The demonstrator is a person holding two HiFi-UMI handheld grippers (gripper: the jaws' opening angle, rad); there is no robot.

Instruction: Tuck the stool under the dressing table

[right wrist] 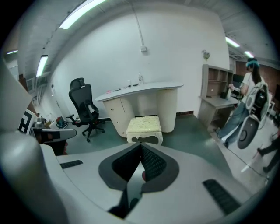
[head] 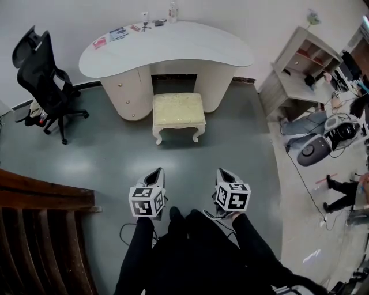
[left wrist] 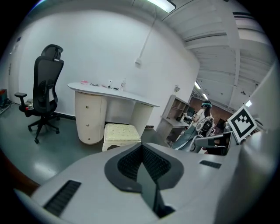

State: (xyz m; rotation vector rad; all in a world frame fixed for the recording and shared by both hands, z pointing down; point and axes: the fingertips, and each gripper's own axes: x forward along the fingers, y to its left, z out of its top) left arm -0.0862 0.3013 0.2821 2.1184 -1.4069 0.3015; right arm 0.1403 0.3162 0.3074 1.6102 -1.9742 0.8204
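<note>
Noted a plain white wall [head: 242,17] at the far side, above a glossy grey-green floor [head: 104,155] that meets paler flooring [head: 300,230] at the right. Logged a black office chair [head: 37,69] at far left near the wall, a pale open shelf unit with a desk [head: 308,57] at far right, and a dark wooden slatted structure [head: 40,230] at near left. Ceiling strip lights [right wrist: 83,12] lit; thin conduit [right wrist: 138,26] down the wall to a small box; thin cable [head: 302,184] across the paler flooring.
</note>
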